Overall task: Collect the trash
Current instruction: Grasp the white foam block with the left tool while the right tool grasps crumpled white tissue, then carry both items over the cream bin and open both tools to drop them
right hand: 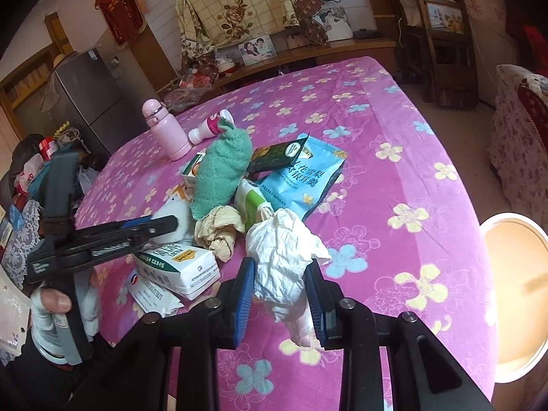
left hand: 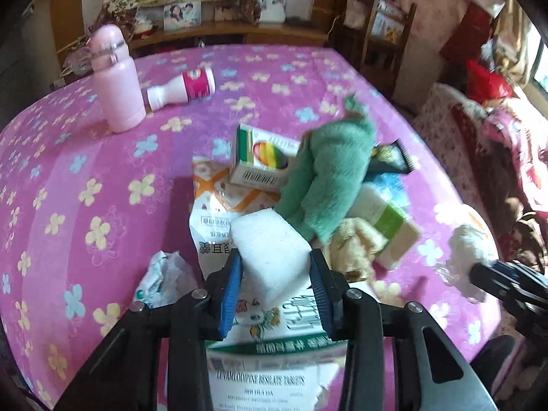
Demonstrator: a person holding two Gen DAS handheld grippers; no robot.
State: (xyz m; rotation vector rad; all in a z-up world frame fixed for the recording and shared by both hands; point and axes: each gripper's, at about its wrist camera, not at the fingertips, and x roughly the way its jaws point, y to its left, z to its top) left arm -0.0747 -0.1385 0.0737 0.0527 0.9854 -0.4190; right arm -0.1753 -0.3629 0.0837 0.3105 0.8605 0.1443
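My left gripper [left hand: 275, 267] is shut on a white foam block [left hand: 270, 253], held above a pile of trash on the pink flowered table [left hand: 102, 178]. It also shows in the right wrist view [right hand: 171, 222]. My right gripper [right hand: 279, 274] is shut on a crumpled white tissue [right hand: 282, 257], seen in the left wrist view [left hand: 462, 257] too. The pile holds a green fluffy cloth [right hand: 221, 167], a blue snack bag [right hand: 301, 178], medicine boxes [right hand: 178, 267], a beige paper ball [right hand: 219, 229] and a crumpled wrapper [left hand: 164, 281].
A pink flask [left hand: 116, 78] stands at the far left of the table, a white and pink bottle [left hand: 185, 89] lies beside it. A round white bin [right hand: 513, 294] sits off the table's right edge. Chairs [right hand: 441, 37] and a sideboard stand behind.
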